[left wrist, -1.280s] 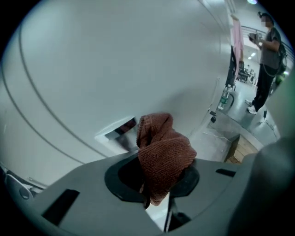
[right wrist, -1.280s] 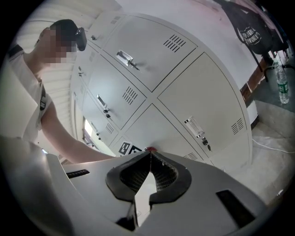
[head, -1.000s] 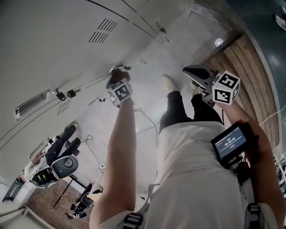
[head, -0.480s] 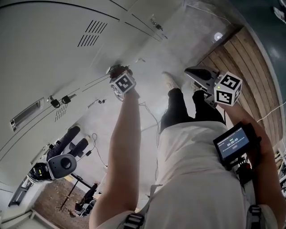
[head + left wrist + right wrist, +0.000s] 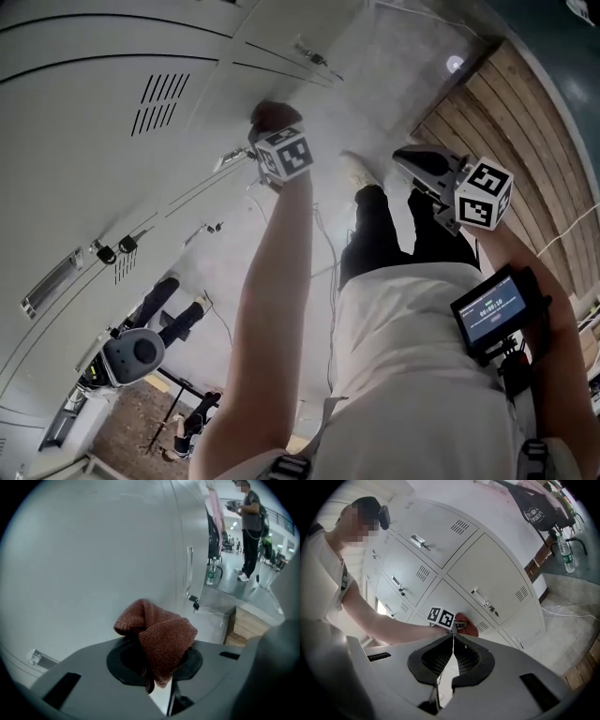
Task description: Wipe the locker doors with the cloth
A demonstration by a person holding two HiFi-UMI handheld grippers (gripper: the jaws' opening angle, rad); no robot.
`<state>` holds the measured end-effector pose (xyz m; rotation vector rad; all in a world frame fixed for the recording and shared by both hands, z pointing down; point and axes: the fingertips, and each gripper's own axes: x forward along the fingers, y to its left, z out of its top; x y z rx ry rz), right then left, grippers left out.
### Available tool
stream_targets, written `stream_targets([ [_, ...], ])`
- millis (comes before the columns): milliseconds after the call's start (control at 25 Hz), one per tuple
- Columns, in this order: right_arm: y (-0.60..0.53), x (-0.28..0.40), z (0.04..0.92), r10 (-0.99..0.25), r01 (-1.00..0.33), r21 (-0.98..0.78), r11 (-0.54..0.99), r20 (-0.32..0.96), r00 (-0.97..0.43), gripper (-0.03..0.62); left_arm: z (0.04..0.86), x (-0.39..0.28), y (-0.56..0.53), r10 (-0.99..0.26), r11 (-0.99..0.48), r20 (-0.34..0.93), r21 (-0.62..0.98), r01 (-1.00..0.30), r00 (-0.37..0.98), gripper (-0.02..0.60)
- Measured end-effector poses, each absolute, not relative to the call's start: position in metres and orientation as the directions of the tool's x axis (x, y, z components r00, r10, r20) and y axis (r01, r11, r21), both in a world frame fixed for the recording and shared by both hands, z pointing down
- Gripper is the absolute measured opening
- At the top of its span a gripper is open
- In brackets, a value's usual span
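Left gripper (image 5: 158,670) clenches its jaws on the reddish-brown cloth (image 5: 159,637), against a grey locker door (image 5: 84,550); right gripper (image 5: 452,660) hangs well apart, jaws together, empty.

Rust-red knitted cloth (image 5: 159,637), bunched into a wad, sits pinched in the left gripper (image 5: 160,679). It's right up against a plain pale-grey locker door (image 5: 93,559), which is shut.

Plastic bottle (image 5: 568,557), distant bystander (image 5: 251,522)
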<state>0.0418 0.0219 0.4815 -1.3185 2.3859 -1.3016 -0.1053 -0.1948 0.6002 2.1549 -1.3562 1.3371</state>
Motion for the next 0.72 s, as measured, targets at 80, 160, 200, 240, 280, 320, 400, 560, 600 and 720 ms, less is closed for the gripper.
stream_targets([
  [80,0.028,0.043,0.487,-0.742,-0.633,-0.737,0.236,0.283,-0.607,0.018,0.597,-0.075,-0.199,-0.583,-0.532,0.785,-0.171,-0.829,0.212,0.071],
  [160,0.038,0.044,0.495,-0.743,-0.631,-0.745,0.218,0.292,-0.602,0.018,0.592,-0.046,-0.201,-0.595,-0.540,0.751,-0.107,-0.835,0.288,0.071],
  [200,0.042,0.045,0.499,-0.743,-0.630,-0.748,0.209,0.297,-0.600,0.018,0.590,-0.034,-0.201,-0.602,-0.542,0.733,-0.081,-0.837,0.318,0.071],
  [240,0.046,0.046,0.504,-0.742,-0.629,-0.750,0.203,0.301,-0.599,0.018,0.589,-0.024,-0.201,-0.610,-0.539,0.716,-0.060,-0.840,0.340,0.071],
  [280,0.049,0.046,0.509,-0.740,-0.629,-0.751,0.201,0.304,-0.600,0.018,0.590,-0.019,-0.201,-0.618,-0.529,0.704,-0.043,-0.848,0.350,0.071],
  [320,0.052,0.046,0.514,-0.735,-0.628,-0.751,0.203,0.307,-0.604,0.018,0.594,-0.019,-0.202,-0.624,-0.509,0.699,-0.026,-0.860,0.348,0.071],
  [400,0.055,0.043,0.523,-0.720,-0.625,-0.751,0.212,0.313,-0.619,0.018,0.610,-0.035,-0.202,-0.627,-0.445,0.714,0.001,-0.895,0.312,0.071],
  [560,0.060,0.033,0.535,-0.684,-0.613,-0.755,0.232,0.322,-0.655,0.018,0.645,-0.098,-0.193,-0.639,-0.345,0.748,-0.068,-0.936,0.181,0.071],
  [600,0.059,0.030,0.537,-0.676,-0.608,-0.757,0.240,0.319,-0.664,0.018,0.650,-0.115,-0.190,-0.644,-0.318,0.750,-0.086,-0.944,0.149,0.071],
  [720,0.057,0.022,0.541,-0.653,-0.595,-0.759,0.264,0.313,-0.689,0.018,0.666,-0.162,-0.181,-0.643,-0.218,0.762,-0.086,-0.972,0.077,0.071],
])
